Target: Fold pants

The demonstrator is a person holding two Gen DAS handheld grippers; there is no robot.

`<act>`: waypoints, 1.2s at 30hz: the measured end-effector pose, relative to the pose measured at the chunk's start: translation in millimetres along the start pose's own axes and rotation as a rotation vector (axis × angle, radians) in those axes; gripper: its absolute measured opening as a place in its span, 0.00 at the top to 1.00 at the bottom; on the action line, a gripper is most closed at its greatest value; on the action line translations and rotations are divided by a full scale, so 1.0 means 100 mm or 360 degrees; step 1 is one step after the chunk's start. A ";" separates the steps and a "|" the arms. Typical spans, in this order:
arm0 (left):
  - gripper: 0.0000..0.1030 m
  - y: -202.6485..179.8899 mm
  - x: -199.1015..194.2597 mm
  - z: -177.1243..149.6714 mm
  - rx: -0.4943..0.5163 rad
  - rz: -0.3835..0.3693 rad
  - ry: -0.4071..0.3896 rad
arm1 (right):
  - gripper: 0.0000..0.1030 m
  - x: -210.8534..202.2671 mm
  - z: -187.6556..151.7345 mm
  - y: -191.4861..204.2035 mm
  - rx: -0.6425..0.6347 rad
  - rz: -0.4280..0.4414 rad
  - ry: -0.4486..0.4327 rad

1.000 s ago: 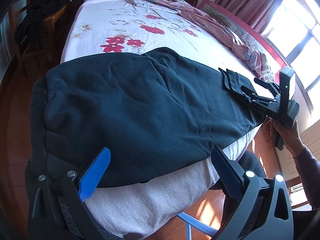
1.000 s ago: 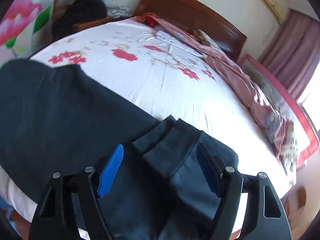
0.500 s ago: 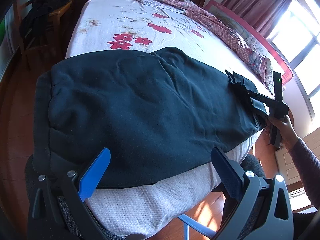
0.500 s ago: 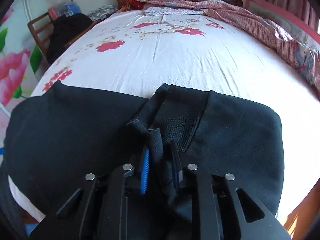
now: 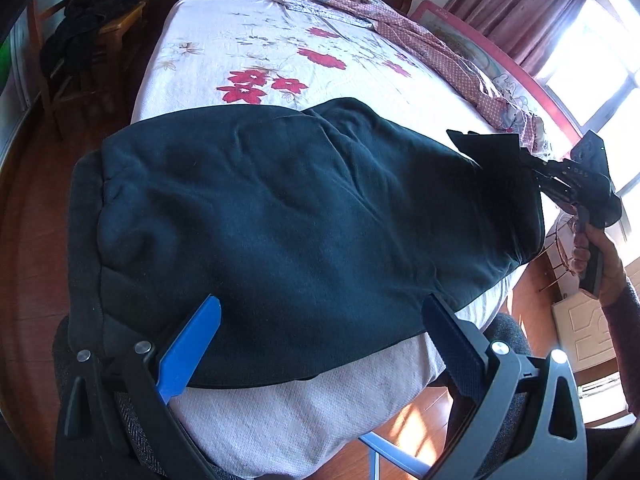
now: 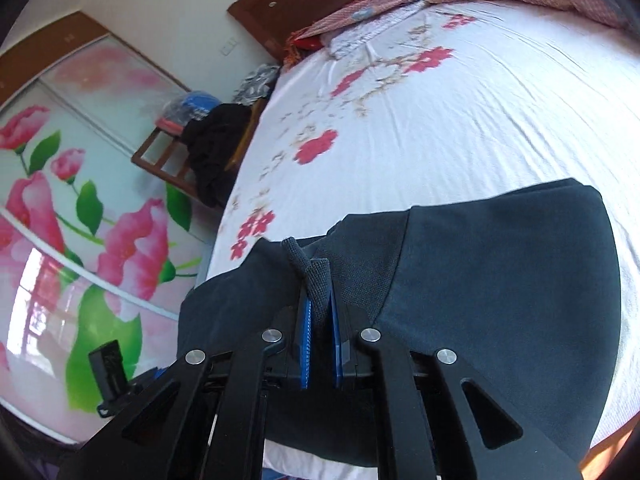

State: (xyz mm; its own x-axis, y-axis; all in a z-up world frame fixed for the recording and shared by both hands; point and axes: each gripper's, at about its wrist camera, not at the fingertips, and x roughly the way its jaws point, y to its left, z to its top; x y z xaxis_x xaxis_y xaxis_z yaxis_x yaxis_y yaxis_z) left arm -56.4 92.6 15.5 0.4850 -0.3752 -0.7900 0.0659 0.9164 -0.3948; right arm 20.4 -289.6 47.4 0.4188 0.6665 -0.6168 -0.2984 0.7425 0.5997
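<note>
Our right tongs (image 6: pixel 319 316) pinch a bunched fold of the dark pants (image 5: pixel 304 216); our left tongs (image 5: pixel 320 344) gape wide at their near edge. The pants lie across the near end of the flowered bed (image 5: pixel 280 52).

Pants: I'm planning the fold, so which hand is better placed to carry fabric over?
Right. Its tongs are shut on the pants cuff; the left tongs hang open at the near edge.
</note>
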 end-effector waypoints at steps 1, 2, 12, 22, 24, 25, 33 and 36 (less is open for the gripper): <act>0.02 -0.01 0.00 0.01 0.0005 -0.0003 -0.0006 | 0.93 0.04 -0.05 0.13 -0.0037 0.0014 -0.0003; 0.02 -0.02 -0.01 0.02 0.0008 -0.0005 -0.0012 | 0.93 0.11 -0.12 0.25 -0.0083 0.0028 0.0007; 0.02 0.06 -0.13 -0.01 0.0011 0.0016 -0.0030 | 0.60 1.02 -1.15 0.98 -0.0781 -0.0527 0.0217; 0.02 0.30 -0.26 -0.08 -0.0031 0.0081 -0.0066 | 0.59 0.72 -1.00 0.40 -0.0413 -0.0741 0.0117; 0.02 0.39 -0.30 -0.06 -0.0024 0.0111 -0.0081 | 0.57 0.78 -1.05 0.27 -0.0367 -0.0727 0.0078; 0.02 0.46 -0.33 -0.04 -0.0018 0.0140 -0.0088 | 0.57 0.77 -1.03 0.25 -0.0311 -0.0720 0.0070; 0.02 1.42 -0.47 0.03 -0.0074 0.0085 -0.0133 | 0.44 0.85 -0.93 0.38 -0.0261 -0.0796 0.0129; 0.02 1.74 -0.27 0.06 -0.0230 -0.0178 -0.0050 | 0.43 0.86 -0.91 0.38 -0.0225 -0.0819 0.0157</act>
State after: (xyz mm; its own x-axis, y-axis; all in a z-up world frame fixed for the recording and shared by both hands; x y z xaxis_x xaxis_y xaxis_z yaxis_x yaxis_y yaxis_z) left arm -52.5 263.3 -29.1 0.5086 -0.4670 -0.7233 -0.0040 0.8388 -0.5444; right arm -33.2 -197.9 -29.0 0.4610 0.2124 -0.8616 -0.1910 0.9719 0.1374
